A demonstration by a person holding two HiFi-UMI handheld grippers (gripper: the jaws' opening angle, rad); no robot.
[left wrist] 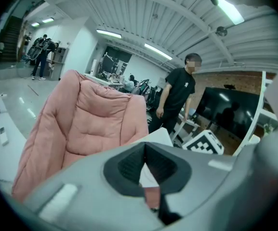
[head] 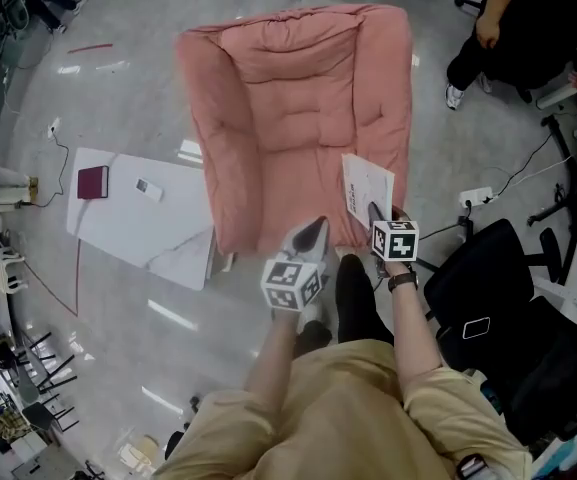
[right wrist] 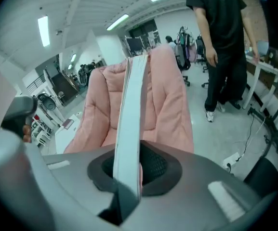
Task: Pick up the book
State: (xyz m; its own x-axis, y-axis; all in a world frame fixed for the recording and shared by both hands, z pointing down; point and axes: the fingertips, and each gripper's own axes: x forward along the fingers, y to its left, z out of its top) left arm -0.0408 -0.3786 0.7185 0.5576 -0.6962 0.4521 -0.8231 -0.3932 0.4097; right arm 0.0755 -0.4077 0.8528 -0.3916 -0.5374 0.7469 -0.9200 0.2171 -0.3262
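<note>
Head view. A glossy grey floor (head: 118, 98) carries a pink armchair (head: 298, 98) at centre. A low white bench (head: 158, 233) stands to its left, and a black office chair (head: 478, 288) stands near right. On the bench lie a maroon book (head: 92, 182) and, just beside it, a small white object (head: 149, 189). A person in black (head: 528, 18) is at far right. Your right gripper (head: 374, 212) holds the book (head: 368, 186), a thin white one, raised over the near end of the armchair's right arm. Your left gripper (head: 315, 228) is just to its left, over the seat's near edge.

Left gripper view. The fingers (left wrist: 129, 165) are drawn almost together, leaving only a narrow slit with nothing in it. Beyond them are the armchair (left wrist: 90, 124), a white corner of the book (left wrist: 159, 137) and the standing person (left wrist: 177, 95).

Right gripper view. The fingers (right wrist: 153, 166) are clamped on the book (right wrist: 129, 124), which is seen edge-on. It rises upright from between them, in front of the armchair (right wrist: 163, 95). The bench (right wrist: 64, 131) lies far left and the person (right wrist: 223, 32) stands to the right.
</note>
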